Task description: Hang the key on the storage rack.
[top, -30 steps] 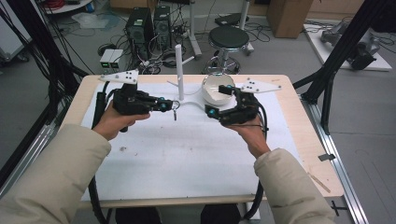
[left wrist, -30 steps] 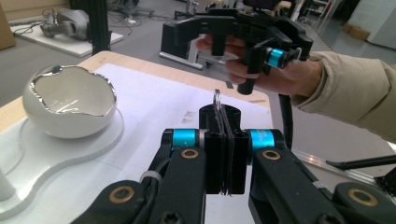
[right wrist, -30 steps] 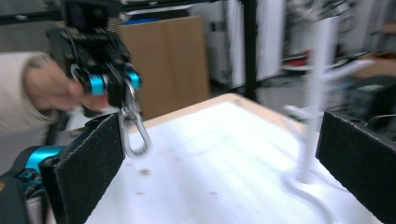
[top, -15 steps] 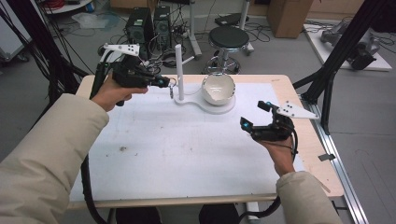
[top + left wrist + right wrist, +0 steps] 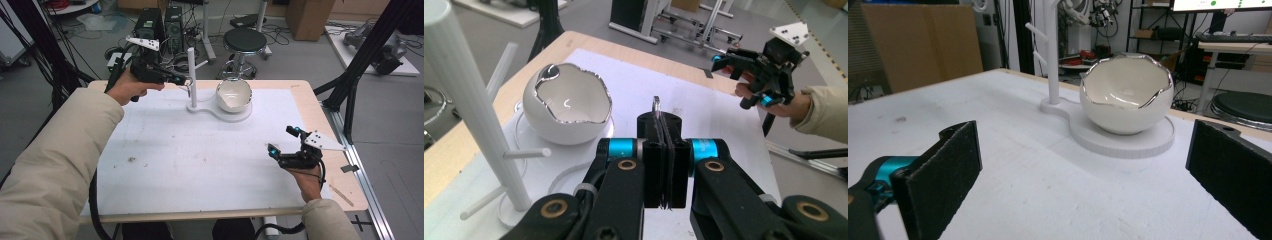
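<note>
From the high view, my left tongs (image 5: 182, 80) sit at the upper left of the frame beside the white peg stand (image 5: 192, 75), while my right tongs (image 5: 284, 145) hover released at the lower right over the desk (image 5: 200, 160). In the left gripper view, the tongs are clenched on a small thin ring-like piece (image 5: 656, 106); I cannot identify it. I judge hanging it remains. In the right gripper view, the eggshell bowl (image 5: 1126, 95) looks empty, upper right.
</note>
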Demonstrator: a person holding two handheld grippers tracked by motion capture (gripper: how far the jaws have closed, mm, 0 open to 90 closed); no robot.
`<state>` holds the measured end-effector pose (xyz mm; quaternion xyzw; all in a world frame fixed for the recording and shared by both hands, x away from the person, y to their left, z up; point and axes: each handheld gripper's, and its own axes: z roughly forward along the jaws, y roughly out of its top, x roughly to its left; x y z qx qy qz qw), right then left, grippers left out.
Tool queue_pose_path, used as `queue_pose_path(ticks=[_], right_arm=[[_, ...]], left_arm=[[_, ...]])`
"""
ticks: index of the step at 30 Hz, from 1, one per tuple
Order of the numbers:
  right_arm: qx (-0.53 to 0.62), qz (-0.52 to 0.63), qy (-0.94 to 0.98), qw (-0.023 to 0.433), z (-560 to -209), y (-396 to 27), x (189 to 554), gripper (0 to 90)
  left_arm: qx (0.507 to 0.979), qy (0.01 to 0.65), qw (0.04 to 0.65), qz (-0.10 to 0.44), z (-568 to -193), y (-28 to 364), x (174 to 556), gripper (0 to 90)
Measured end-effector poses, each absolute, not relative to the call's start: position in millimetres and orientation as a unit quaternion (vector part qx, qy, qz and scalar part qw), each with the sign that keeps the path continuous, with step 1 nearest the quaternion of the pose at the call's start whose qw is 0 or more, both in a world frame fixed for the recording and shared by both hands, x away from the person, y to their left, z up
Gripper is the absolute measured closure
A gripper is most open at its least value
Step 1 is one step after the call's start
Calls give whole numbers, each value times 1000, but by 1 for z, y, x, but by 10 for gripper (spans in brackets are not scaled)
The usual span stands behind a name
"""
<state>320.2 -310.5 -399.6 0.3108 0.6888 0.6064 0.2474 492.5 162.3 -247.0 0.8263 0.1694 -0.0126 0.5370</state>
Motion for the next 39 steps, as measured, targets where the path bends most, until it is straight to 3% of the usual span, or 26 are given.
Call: queue_pose_path(ticks=[18,39], right_arm=[[312,622,672,253,-428,-304,315,3],[324,620,668,254,-449,-305,313,3]], left_arm=[[825,217,522,-19,-282,159,529,884],[828,235,508,-17,-296,152,539,884]])
